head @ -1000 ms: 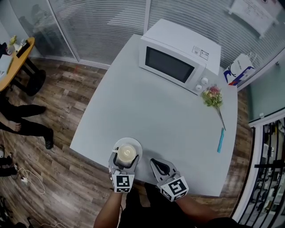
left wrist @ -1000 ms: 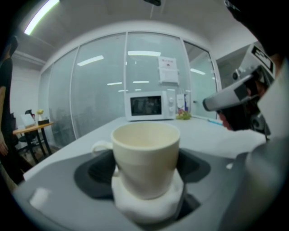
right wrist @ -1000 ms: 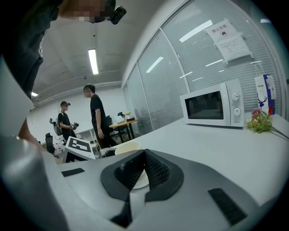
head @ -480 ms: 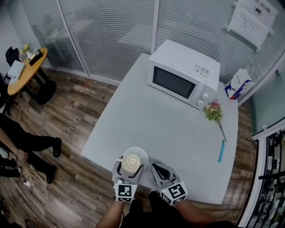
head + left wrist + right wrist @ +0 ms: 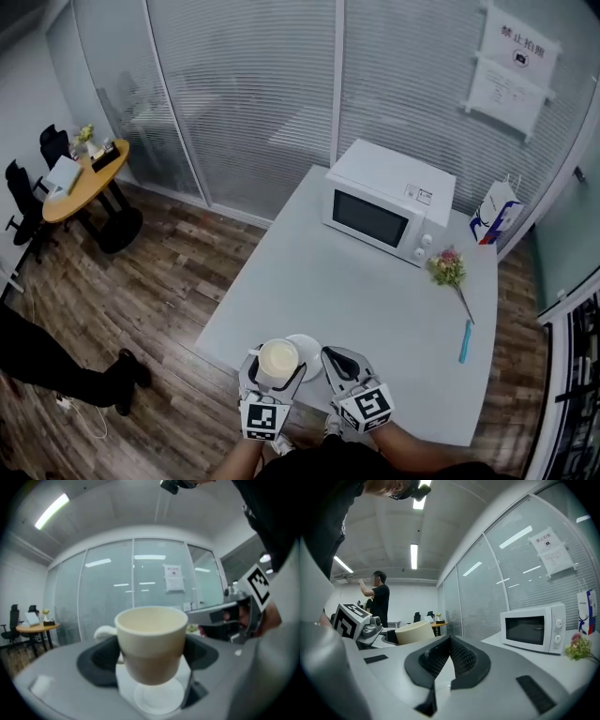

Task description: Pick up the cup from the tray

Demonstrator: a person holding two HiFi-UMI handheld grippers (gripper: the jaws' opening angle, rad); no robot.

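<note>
The left gripper (image 5: 277, 368) had its fingers clamped on a cream-coloured round cup (image 5: 151, 639), one finger on each side, so the cup could not slip or tip. The cup stood straight up with its open top facing the ceiling. It looked empty inside. It hung in the air above the near edge of the pale grey surface (image 5: 375, 300), a bit to the left of the small round white tray (image 5: 309, 352). It did not seem to touch the tray.

The right gripper (image 5: 449, 660) waited just beside the left one. Its fingers were pressed together with nothing in them. It probably had no job here, since one gripper was enough for a light cup.

One second before, the cup was over the middle of the tray and hid most of it. Now the tray peeked out on the right, so the cup had likely gone up and off it. The surface and the white box-shaped microwave (image 5: 389, 216) also looked smaller and farther away than before. The picking up looked about done.
</note>
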